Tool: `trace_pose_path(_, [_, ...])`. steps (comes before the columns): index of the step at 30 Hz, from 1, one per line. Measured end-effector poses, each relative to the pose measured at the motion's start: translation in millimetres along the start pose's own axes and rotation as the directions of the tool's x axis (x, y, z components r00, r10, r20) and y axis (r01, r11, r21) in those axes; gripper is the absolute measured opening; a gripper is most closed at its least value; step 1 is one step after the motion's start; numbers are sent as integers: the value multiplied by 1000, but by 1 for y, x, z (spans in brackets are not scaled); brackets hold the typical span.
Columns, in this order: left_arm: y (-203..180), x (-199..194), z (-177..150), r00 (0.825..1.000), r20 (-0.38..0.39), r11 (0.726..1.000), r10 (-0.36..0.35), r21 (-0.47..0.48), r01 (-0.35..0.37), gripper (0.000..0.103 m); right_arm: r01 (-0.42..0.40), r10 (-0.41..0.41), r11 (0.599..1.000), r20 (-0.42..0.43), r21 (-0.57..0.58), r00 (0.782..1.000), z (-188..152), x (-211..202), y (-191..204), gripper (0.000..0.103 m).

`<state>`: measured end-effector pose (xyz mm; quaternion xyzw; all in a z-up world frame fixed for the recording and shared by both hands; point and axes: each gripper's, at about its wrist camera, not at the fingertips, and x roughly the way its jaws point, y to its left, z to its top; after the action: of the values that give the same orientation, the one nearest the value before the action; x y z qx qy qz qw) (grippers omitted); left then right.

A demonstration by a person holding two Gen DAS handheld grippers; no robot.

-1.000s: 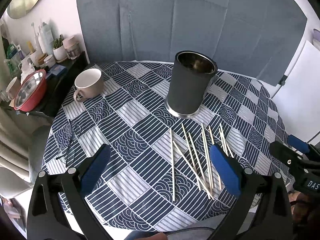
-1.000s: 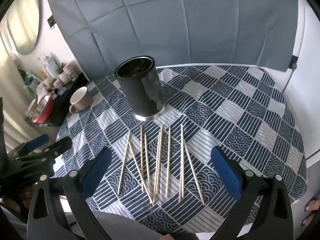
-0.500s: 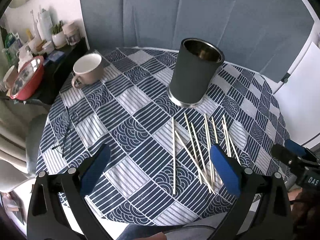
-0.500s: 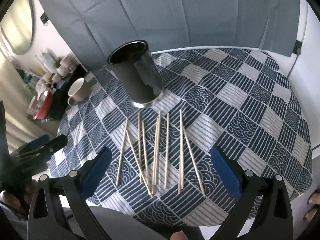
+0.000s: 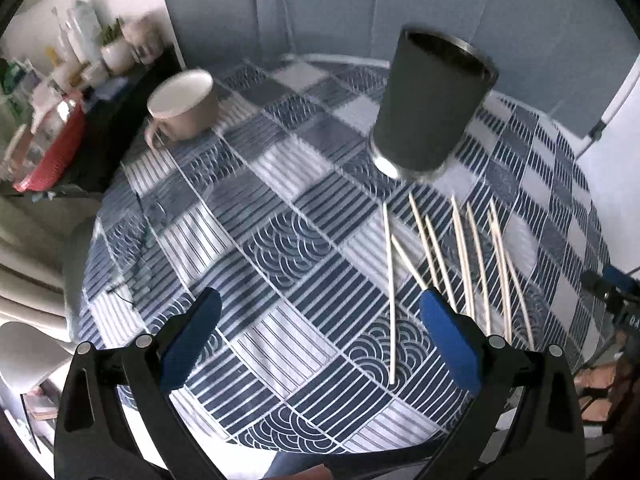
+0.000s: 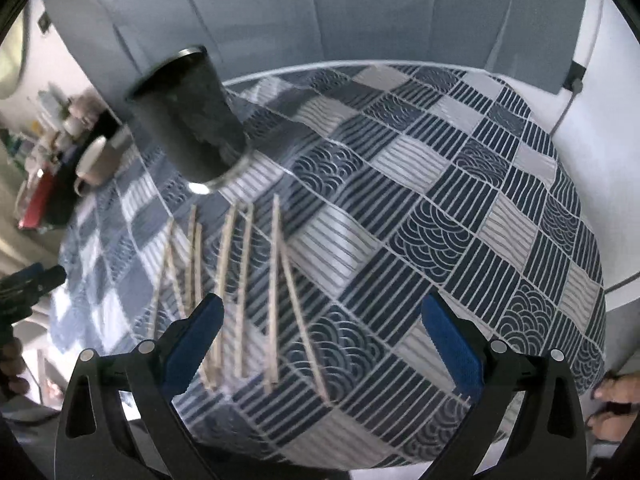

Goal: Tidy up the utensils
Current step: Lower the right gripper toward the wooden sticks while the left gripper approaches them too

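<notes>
Several wooden chopsticks lie side by side on the patterned tablecloth, in front of a dark, empty cylindrical holder. My left gripper hangs open over the cloth, with its right pad beside the leftmost sticks. My right gripper is open too, its left pad over the near ends of the chopsticks. Neither gripper holds anything. Each gripper shows at the other view's edge: the right gripper and the left gripper.
A beige mug stands at the table's far left. Eyeglasses lie near the left edge. A side shelf with a red bowl and bottles stands beyond the table. A person's foot shows low right.
Both grippers have moved forward and lower toward the table; the holder and chopsticks now look larger and nearer. Both views are blurred by motion. Nothing was picked up.
</notes>
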<state>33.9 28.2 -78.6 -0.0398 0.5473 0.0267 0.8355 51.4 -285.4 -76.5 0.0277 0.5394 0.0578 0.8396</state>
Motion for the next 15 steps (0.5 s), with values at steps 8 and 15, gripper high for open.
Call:
trace_pose_path(8, [2,56,-17,983,-172,998,-58,3,60,97,58,-60,998,-94,-15,994,-12,49,-16,94])
trace_pose_path(15, [-9,80,-21,980,-197,996,-23,79,39,97,11,-16,999,-123,-38,992,-13,71,-14,76])
